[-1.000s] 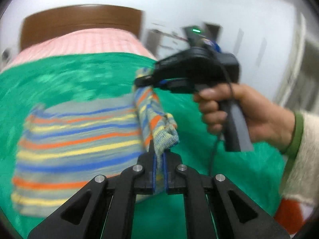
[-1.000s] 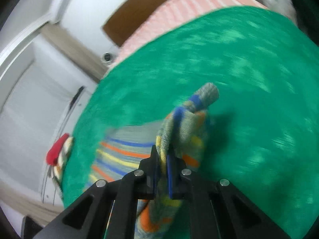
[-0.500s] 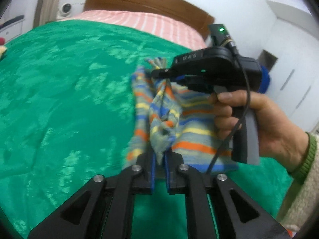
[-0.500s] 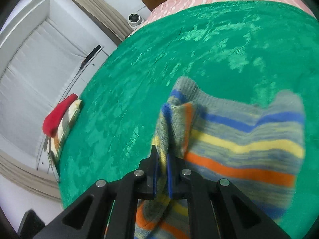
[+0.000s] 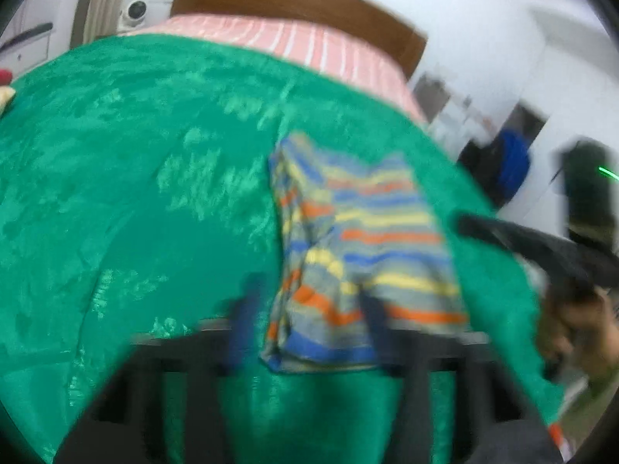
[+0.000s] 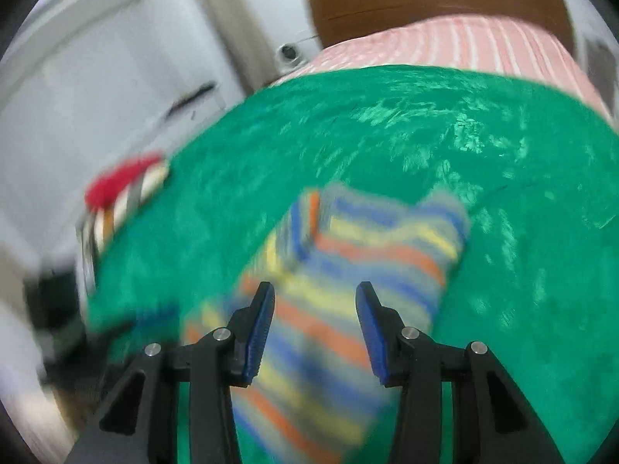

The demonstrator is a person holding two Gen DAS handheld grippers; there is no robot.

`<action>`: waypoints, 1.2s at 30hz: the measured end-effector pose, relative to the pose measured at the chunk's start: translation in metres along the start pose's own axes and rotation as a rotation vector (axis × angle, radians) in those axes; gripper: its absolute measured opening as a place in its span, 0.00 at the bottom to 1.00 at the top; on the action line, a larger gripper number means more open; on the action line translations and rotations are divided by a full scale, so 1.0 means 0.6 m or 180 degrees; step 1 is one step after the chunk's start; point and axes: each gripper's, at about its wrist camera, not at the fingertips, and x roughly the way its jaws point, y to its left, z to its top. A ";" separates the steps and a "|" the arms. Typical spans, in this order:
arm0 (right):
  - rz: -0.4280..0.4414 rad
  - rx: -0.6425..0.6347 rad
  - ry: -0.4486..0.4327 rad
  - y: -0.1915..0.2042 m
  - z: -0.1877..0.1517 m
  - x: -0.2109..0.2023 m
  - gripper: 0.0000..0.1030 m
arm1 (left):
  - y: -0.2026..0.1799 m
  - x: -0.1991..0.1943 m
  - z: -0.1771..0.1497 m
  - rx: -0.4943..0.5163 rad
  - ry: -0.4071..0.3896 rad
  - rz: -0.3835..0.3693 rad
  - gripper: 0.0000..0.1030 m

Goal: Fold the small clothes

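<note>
Now both the left gripper (image 5: 309,321) and right gripper (image 6: 315,324) gape wide, empty, over the folded grey knit garment with blue, yellow, orange stripes (image 5: 363,247) on the green velvet bedspread (image 5: 135,193).

I find no legible text, label, brand, number or sign in either wrist view; both are blurred and no lettering can be made out.

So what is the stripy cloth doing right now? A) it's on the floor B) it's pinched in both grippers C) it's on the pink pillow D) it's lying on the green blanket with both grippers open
D: the stripy cloth lies on the green blanket, and the right gripper and left gripper both stand open around it, pinching nothing.
</note>
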 end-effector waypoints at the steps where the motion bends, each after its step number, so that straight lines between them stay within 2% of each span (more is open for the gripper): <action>1: 0.0021 -0.0095 0.0056 0.009 -0.024 -0.002 0.42 | 0.005 0.020 -0.005 -0.0041 0.0121 0.0081 0.05; 3: 0.0055 -0.0093 0.0281 0.018 -0.090 0.019 0.39 | 0.017 0.033 -0.019 -0.0128 0.0164 0.0179 0.04; 4: -0.0059 -0.0035 0.0472 0.015 -0.123 0.042 0.33 | 0.024 0.034 -0.023 -0.0195 0.0175 0.0167 0.04; 5: -0.0156 0.0019 0.0533 0.010 -0.145 0.056 0.32 | 0.033 0.031 -0.025 -0.0296 0.0190 0.0128 0.04; 6: -0.0158 0.0120 0.0319 0.004 -0.165 0.051 0.30 | 0.034 0.028 -0.025 -0.0330 0.0194 0.0122 0.04; 10: -0.0177 0.0524 0.0135 -0.014 -0.179 0.033 0.28 | 0.028 0.005 -0.029 -0.0178 0.0244 0.0285 0.06; 12: -0.0267 0.0502 0.0089 -0.009 -0.185 0.026 0.29 | 0.028 -0.014 -0.030 -0.0160 0.0261 0.0403 0.24; 13: -0.0371 0.0474 0.0076 -0.002 -0.188 0.018 0.36 | 0.027 -0.027 -0.030 -0.0161 0.0231 0.0515 0.32; 14: -0.0491 0.0470 0.0057 0.008 -0.195 0.006 0.53 | 0.025 -0.042 -0.031 -0.0145 0.0172 0.0620 0.54; 15: -0.0577 0.0489 0.0027 0.015 -0.202 -0.007 0.62 | 0.026 -0.054 -0.034 -0.0125 0.0114 0.0689 0.74; 16: -0.0600 0.0517 -0.0054 0.021 -0.212 -0.023 0.74 | 0.023 -0.070 -0.034 -0.0092 0.0018 0.0791 0.81; 17: -0.0600 0.0554 -0.0175 0.028 -0.225 -0.044 0.80 | 0.019 -0.082 -0.034 -0.0055 -0.0067 0.0868 0.85; 20: -0.0730 0.0657 -0.0314 0.043 -0.265 -0.086 0.83 | 0.005 -0.107 -0.039 0.0023 -0.0165 0.0970 0.85; 27: -0.1000 0.0709 -0.0314 0.050 -0.319 -0.133 0.83 | -0.025 -0.140 -0.051 0.0185 -0.0319 0.1050 0.85; 30: -0.1109 0.0691 -0.0282 0.054 -0.332 -0.141 0.87 | -0.034 -0.151 -0.054 0.0246 -0.0348 0.1053 0.85; 36: -0.1247 0.0669 -0.0258 0.057 -0.349 -0.149 0.88 | -0.048 -0.162 -0.059 0.0362 -0.0408 0.1117 0.85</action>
